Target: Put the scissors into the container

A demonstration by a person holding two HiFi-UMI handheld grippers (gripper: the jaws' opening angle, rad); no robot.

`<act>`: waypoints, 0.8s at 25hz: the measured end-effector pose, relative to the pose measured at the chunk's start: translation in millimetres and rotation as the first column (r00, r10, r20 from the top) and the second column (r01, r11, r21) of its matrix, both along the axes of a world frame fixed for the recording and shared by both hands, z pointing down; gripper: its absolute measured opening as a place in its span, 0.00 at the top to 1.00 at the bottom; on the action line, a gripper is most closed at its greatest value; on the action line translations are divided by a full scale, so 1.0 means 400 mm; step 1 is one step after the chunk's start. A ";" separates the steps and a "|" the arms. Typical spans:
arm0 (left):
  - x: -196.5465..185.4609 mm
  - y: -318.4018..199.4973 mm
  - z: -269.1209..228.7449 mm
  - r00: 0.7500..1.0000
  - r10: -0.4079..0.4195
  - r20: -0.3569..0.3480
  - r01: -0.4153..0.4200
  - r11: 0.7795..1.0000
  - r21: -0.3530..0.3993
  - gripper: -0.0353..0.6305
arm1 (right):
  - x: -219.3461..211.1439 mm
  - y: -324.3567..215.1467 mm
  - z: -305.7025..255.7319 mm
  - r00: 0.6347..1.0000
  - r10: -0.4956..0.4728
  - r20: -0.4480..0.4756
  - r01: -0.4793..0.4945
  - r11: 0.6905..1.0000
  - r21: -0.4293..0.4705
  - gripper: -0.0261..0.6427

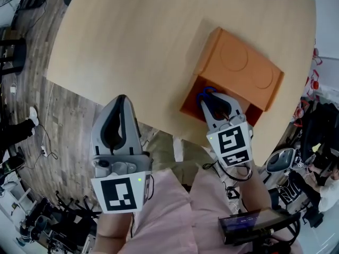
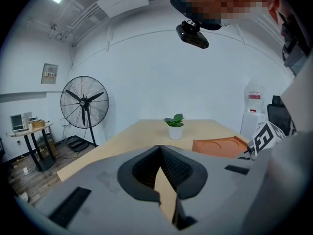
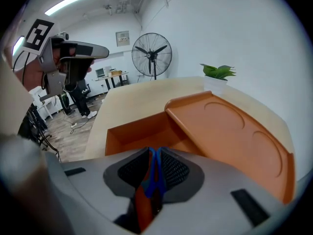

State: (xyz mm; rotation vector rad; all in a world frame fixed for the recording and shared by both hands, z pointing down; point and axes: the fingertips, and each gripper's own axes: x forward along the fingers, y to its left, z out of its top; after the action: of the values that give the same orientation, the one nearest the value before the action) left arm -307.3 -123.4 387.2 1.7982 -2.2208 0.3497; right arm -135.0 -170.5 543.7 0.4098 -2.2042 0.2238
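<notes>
An orange container (image 1: pixel 241 67) lies on the wooden table (image 1: pixel 137 41), its open drawer part (image 1: pixel 192 102) facing me. My right gripper (image 1: pixel 211 96) is shut on blue-handled scissors (image 1: pixel 204 93) and holds them over the open part at the near edge. From the right gripper view, the blue scissor handles (image 3: pixel 155 173) sit pinched between the jaws above the orange cavity (image 3: pixel 146 131). My left gripper (image 1: pixel 121 100) is held off the table's near-left edge, jaws closed together, nothing in them. Its own view shows my left gripper (image 2: pixel 160 148) pointing across the table.
A small potted plant (image 2: pixel 175 125) stands at the table's far end, also seen as the plant (image 3: pixel 218 75) behind the container. A standing fan (image 2: pixel 84 104) and cluttered floor with cables lie left of the table. A person's shoe (image 1: pixel 33 115) shows on the floor.
</notes>
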 end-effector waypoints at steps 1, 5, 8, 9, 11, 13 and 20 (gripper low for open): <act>-0.001 0.002 0.002 1.000 -0.002 -0.001 0.002 1.000 -0.002 0.94 | 0.000 -0.002 0.001 1.000 0.000 -0.001 0.000 1.000 0.001 0.84; -0.007 0.007 -0.003 1.000 -0.005 0.001 0.005 1.000 0.000 0.94 | -0.004 -0.004 -0.004 1.000 0.003 -0.003 -0.003 1.000 0.010 0.83; -0.015 0.015 -0.017 1.000 0.001 0.005 -0.001 1.000 0.017 0.94 | -0.016 0.005 -0.021 1.000 0.013 0.013 -0.013 1.000 0.016 0.83; -0.014 0.019 -0.023 1.000 0.003 0.007 -0.004 1.000 0.023 0.94 | -0.018 0.007 -0.030 1.000 0.017 0.023 -0.017 1.000 0.020 0.83; -0.005 0.025 -0.040 1.000 0.008 0.013 -0.009 0.999 0.033 0.94 | -0.017 0.010 -0.054 0.999 0.026 0.045 -0.028 0.999 0.031 0.83; 0.012 0.027 -0.063 1.000 0.018 0.021 -0.019 0.999 0.050 0.94 | -0.011 0.009 -0.085 0.996 0.040 0.073 -0.044 0.998 0.043 0.83; 0.110 0.019 -0.152 0.997 0.072 0.041 -0.077 0.988 0.132 0.94 | 0.027 -0.011 -0.250 0.970 0.096 0.223 -0.123 0.986 0.113 0.83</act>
State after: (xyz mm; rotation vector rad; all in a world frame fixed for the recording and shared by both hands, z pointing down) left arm -263.2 -115.6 326.2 1.9620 -2.2548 0.2550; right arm -124.3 -174.8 443.7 0.6036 -2.4211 0.1967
